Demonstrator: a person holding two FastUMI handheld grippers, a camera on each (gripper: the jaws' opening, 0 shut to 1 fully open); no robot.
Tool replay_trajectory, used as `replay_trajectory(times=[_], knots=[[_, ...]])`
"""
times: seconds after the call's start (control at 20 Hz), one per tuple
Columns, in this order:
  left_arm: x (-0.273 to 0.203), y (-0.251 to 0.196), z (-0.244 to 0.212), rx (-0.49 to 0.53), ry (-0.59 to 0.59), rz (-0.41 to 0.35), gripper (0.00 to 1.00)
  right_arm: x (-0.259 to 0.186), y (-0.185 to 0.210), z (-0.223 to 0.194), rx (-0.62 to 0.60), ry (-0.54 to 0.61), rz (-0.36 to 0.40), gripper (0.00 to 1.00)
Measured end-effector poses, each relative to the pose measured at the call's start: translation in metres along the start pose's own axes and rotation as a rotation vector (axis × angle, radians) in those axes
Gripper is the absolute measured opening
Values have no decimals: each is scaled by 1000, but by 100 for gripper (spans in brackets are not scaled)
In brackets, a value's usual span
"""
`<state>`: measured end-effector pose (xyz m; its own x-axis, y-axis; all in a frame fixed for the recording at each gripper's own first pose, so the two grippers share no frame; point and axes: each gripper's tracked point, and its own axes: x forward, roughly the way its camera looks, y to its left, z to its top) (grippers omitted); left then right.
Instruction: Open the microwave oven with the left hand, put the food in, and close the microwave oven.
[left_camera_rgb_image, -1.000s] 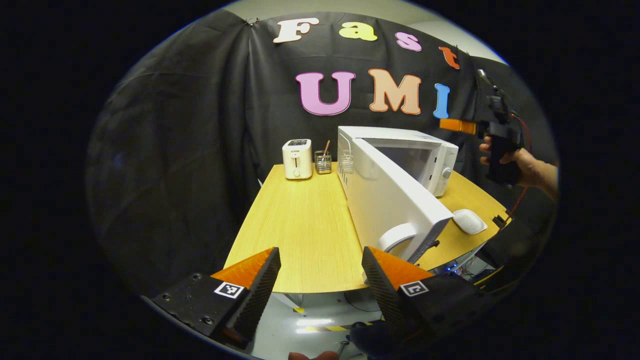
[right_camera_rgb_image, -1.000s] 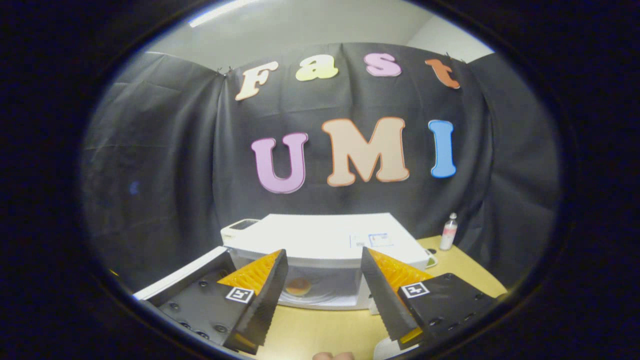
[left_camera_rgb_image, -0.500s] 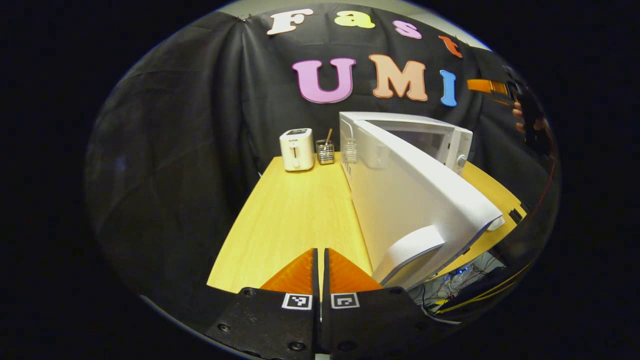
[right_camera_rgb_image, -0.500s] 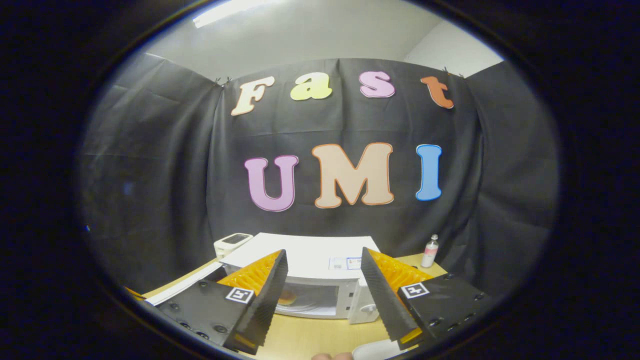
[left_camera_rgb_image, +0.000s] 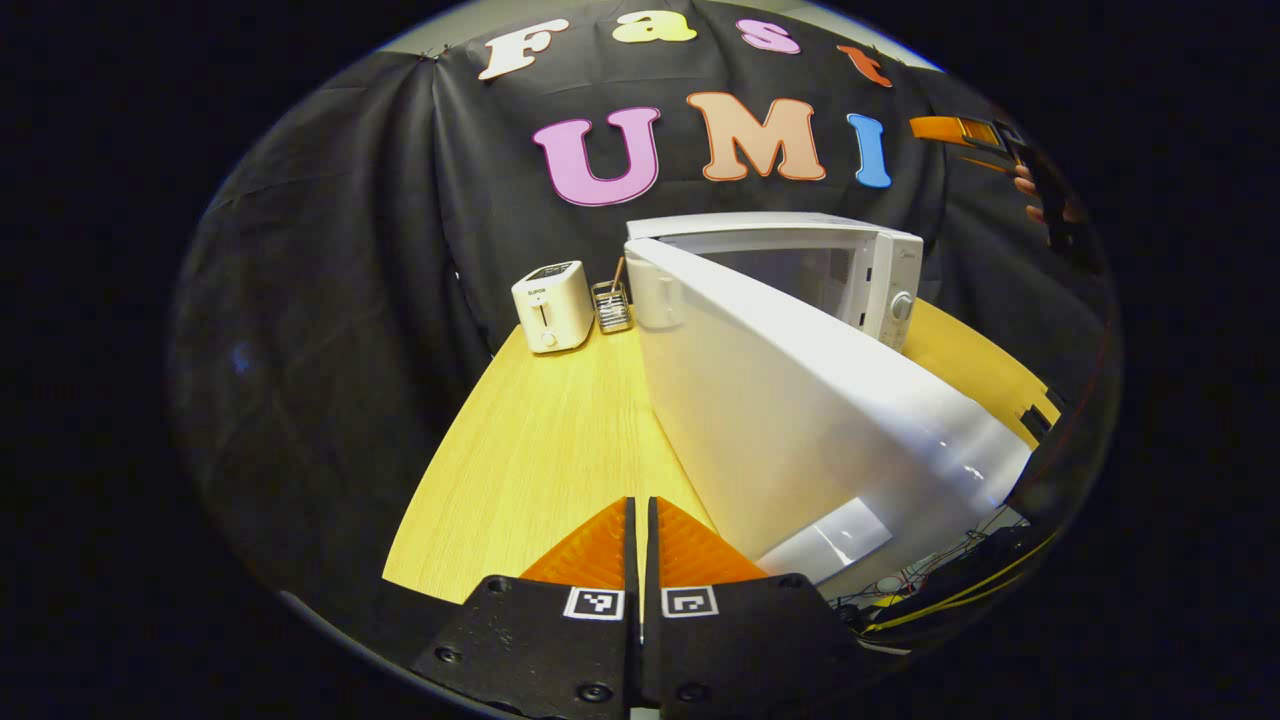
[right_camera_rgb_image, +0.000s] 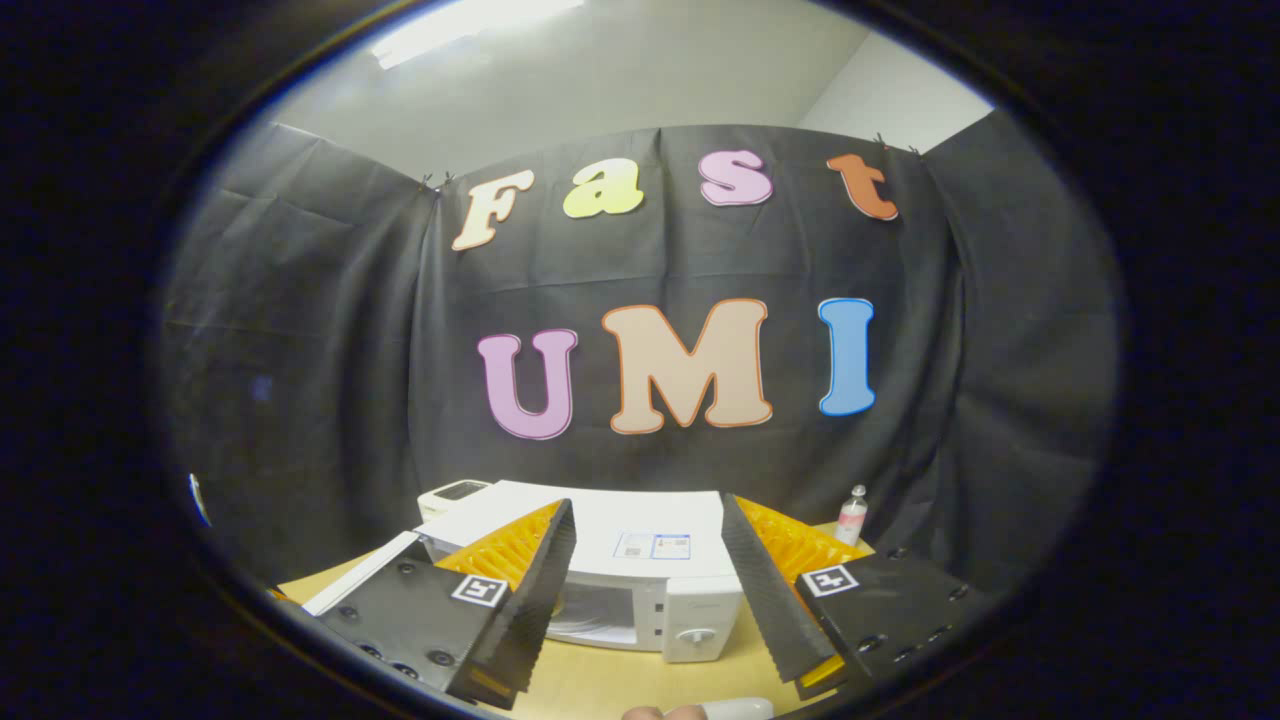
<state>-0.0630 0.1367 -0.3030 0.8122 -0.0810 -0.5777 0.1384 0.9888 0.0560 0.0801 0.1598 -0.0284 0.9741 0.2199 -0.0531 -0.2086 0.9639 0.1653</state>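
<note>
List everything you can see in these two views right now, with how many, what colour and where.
microwave oven: one, white, at the back of the table, cavity open.
microwave door: one, white, swung partly open toward the left gripper view's camera.
toaster: one, white, left of the microwave oven.
utensil holder: one, clear, between the toaster and the microwave oven.
bottle: one, pale with a red band, right of the microwave oven in the right gripper view.
table: one, light wood.
left gripper: one, orange and black, shut, near the door's front edge.
right gripper: one, orange and black, open, held high.
hand: one, holding the right gripper.
</note>
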Motion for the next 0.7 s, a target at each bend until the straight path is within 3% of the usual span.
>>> replay_trajectory(times=[0.3, 0.35, 0.7], knots=[[19, -66, 28, 48, -3, -3, 0, -4, -63, 6, -23, -2, 25, 80], [21, -77, 33, 46, -6, -12, 0, -5, -73, 6, -26, -1, 28, 91], [49, -149, 65, 45, -42, -16, 0, 11, -135, 13, -25, -22, 70, 90]])
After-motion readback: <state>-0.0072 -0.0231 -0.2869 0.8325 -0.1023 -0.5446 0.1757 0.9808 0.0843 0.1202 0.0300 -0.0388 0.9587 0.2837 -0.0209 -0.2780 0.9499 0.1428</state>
